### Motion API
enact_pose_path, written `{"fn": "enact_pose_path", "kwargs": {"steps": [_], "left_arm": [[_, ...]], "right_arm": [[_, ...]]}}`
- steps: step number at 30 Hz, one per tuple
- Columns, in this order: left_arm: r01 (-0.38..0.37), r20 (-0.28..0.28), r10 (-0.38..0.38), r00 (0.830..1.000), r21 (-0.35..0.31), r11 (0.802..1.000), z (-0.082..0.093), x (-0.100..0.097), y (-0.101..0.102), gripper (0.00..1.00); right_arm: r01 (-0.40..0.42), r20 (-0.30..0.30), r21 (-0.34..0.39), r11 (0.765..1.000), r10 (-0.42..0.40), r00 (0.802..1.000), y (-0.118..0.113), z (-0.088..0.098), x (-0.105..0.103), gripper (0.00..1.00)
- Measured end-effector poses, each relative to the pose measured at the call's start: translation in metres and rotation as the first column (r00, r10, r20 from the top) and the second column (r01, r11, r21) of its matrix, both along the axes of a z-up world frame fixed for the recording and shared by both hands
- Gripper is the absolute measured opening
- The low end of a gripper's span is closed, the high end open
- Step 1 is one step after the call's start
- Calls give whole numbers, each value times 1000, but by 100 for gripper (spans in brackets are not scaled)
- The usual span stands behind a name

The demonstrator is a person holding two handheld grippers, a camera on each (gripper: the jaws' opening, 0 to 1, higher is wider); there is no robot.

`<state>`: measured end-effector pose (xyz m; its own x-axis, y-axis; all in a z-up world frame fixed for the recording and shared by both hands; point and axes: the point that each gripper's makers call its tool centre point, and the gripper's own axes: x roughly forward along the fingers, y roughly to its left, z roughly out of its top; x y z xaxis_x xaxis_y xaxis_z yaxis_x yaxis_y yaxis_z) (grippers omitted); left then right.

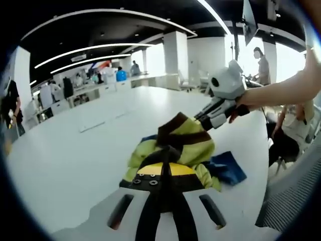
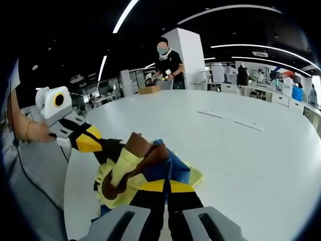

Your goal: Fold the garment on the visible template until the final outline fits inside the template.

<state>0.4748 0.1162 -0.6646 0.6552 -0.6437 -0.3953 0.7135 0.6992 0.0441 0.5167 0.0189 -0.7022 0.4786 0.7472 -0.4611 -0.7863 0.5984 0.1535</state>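
Left gripper [image 1: 161, 176] jaws pressed together, pinching the bunched green-brown-blue garment [image 1: 176, 150] near the table [image 1: 75, 160] edge; right gripper [image 2: 163, 188] jaws likewise clamped on the garment's other side, cloth heaped between them.

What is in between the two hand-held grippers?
The bunched green, brown and blue garment lies between them. In the left gripper view, the left hand-held gripper grips its near edge and the right hand-held gripper its far edge.
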Motion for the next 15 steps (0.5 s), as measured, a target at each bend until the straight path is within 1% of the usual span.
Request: {"fn": "enact_pose_path", "kwargs": {"steps": [2,3,4,6,8,9,10,11,12,15], "left_arm": [[-3,-4,3,1000,1,1000,4,0,2,0],[-7,2,7,1000,1,1000,5,1,3,0],[-15,14,15,1000,1,1000,9,2,5,0],[-22,19,22,1000,-4,1000,14,2,7,0],[-50,31,51,998,-37,998,26,7,12,0],[-58,30,59,998,-44,997,28,8,14,0],[-90,14,91,996,-69,994,32,11,19,0],[-105,6,106,994,-84,991,35,14,22,0],[-115,12,117,993,-94,989,39,16,26,0],[-141,33,145,989,-95,985,47,24,37,0]], "right_arm": [[6,5,14,1000,-7,1000,-1,6,0,0],[19,7,30,999,-19,1000,-2,10,1,0],[22,8,32,999,-22,1000,-3,11,1,0],[35,22,42,998,-36,999,-5,17,3,0],[42,32,49,998,-44,999,-7,23,5,0],[44,35,49,998,-46,998,-8,25,5,0],[61,46,45,997,-63,997,-10,28,8,0],[72,65,36,997,-74,995,-13,31,11,0],[83,81,26,996,-84,993,-16,34,13,0],[99,115,29,995,-102,988,-20,45,17,0]]}}
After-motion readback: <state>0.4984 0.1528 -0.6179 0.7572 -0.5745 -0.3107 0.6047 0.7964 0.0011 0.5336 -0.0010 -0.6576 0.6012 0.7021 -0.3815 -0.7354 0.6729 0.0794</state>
